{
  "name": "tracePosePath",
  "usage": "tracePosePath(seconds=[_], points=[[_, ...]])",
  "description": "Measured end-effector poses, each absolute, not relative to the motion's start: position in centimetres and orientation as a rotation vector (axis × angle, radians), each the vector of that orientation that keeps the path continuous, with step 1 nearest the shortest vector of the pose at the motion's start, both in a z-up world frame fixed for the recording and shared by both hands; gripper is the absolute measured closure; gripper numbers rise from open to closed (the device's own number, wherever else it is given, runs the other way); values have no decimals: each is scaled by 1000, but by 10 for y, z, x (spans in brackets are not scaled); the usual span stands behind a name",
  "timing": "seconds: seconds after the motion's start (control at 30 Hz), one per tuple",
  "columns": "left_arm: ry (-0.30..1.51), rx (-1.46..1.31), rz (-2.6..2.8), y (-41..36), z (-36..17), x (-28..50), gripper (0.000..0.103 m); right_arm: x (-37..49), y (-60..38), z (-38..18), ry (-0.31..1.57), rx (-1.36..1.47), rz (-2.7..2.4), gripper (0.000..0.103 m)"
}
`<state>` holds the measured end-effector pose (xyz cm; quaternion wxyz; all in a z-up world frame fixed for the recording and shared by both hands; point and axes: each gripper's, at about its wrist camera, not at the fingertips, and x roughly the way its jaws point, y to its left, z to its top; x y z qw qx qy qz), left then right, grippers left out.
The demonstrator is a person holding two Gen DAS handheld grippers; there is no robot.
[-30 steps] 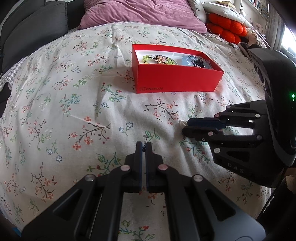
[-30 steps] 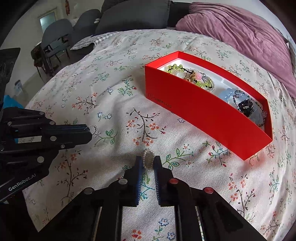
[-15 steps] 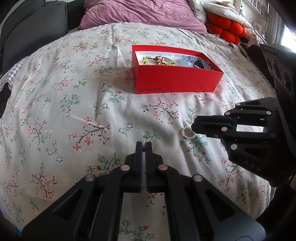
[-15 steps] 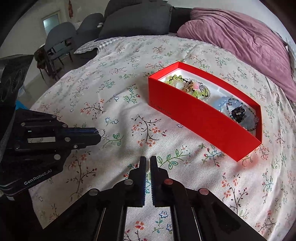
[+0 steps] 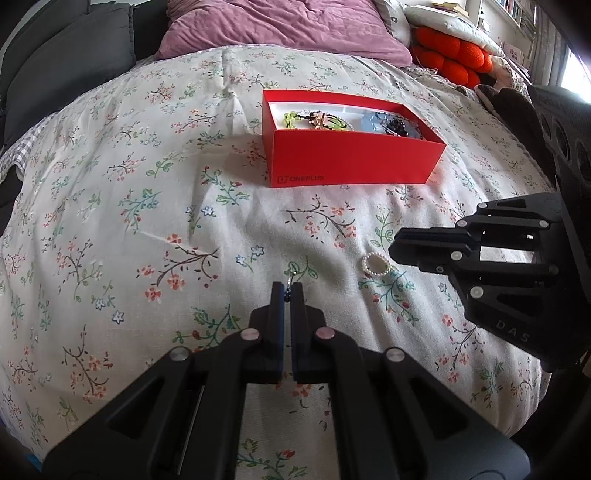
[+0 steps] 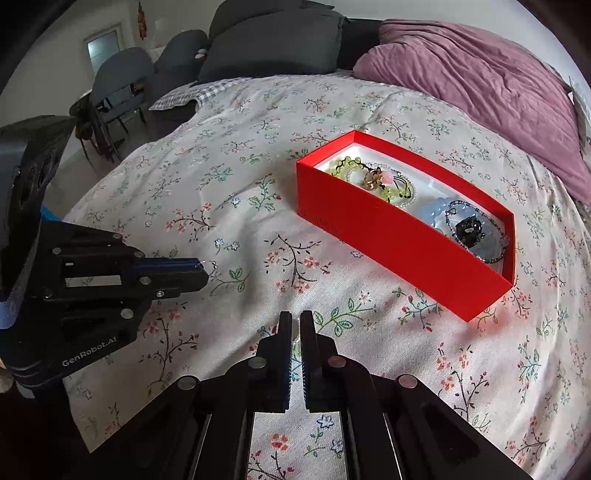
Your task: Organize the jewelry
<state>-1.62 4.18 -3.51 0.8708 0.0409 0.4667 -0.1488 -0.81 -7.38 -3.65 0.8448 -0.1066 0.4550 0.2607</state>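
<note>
A red box (image 5: 351, 158) (image 6: 388, 236) stands on the floral bedspread and holds a green bead bracelet (image 6: 343, 168), a pale blue bracelet and a dark pendant (image 6: 467, 227). My left gripper (image 5: 287, 285) (image 6: 203, 267) is shut on a small beaded chain piece (image 5: 292, 276), whose silver end pokes out past the tips. A pearl ring (image 5: 376, 264) lies loose on the spread. Just right of the ring, my right gripper (image 5: 395, 245) (image 6: 295, 315) hovers shut with nothing gripped. In the right wrist view its fingers mostly hide the ring.
A crumpled purple blanket (image 5: 280, 26) lies behind the box. Orange cushions (image 5: 450, 55) sit at the far right, dark grey pillows (image 6: 273, 40) at the head of the bed. Chairs (image 6: 118, 85) stand beyond the bed's left edge.
My right gripper's jaws came together without the pearl ring and drew back to the right, leaving the ring on the bedspread. The left gripper has not moved.
</note>
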Motion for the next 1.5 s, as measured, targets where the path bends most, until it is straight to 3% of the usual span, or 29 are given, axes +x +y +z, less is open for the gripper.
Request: tracePosePath(seconds=[0.17, 0.2, 0.27, 0.3, 0.6, 0.67, 0.83, 1.0, 1.5], points=[[976, 84, -312, 43, -36, -16, 99, -4, -72, -50, 1014, -245, 545, 87], [976, 85, -311, 43, -36, -16, 99, -4, -72, -52, 1023, -252, 541, 79], [976, 85, -311, 43, -36, -16, 99, -4, -71, -55, 1029, -254, 537, 53], [976, 85, -311, 43, -35, -16, 99, -4, -72, -55, 1022, -250, 534, 34], [976, 79, -305, 45, -35, -15, 99, -3, -62, -66, 1010, -280, 543, 32], [974, 78, -307, 45, -35, -15, 99, -1, -62, -67, 1005, -280, 544, 33], [975, 77, -308, 45, -34, -16, 99, -1, -58, -65, 999, -273, 569, 65], [974, 75, -307, 46, -34, -16, 99, -4, -53, -63, 1000, -276, 595, 89], [974, 76, -307, 46, -33, -16, 99, -6, -55, -58, 997, -262, 603, 100]])
